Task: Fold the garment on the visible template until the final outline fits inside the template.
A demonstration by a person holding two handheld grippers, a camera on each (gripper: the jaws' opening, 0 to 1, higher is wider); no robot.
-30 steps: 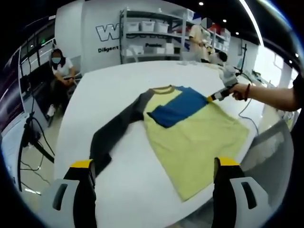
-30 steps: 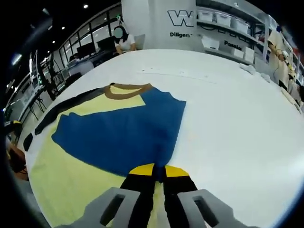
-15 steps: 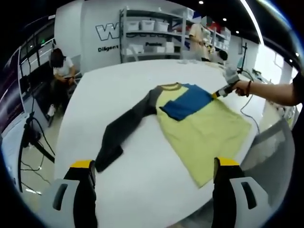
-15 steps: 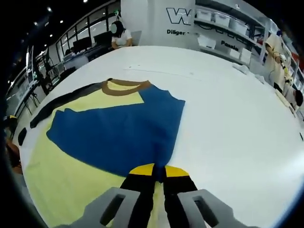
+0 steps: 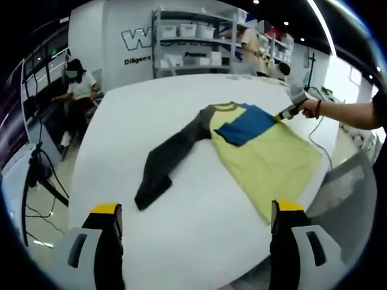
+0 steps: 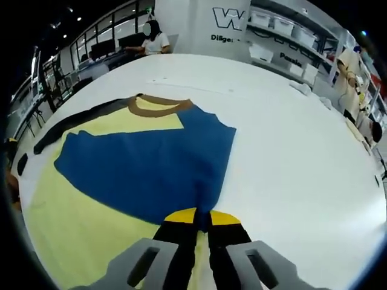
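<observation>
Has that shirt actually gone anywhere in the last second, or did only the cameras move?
The shirt slid across the white table toward the right tool, which drags it by the folded blue sleeve. The grip stayed shut; the left tool stayed open, holding nothing.

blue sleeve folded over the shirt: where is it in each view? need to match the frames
Left gripper view: blue sleeve right of centre, upper half, on the yellow shirt.
Right gripper view: it spreads across the centre, its tip pinched in the right gripper.
Shared landmark: the brown collar, next to the sleeve in both.
</observation>
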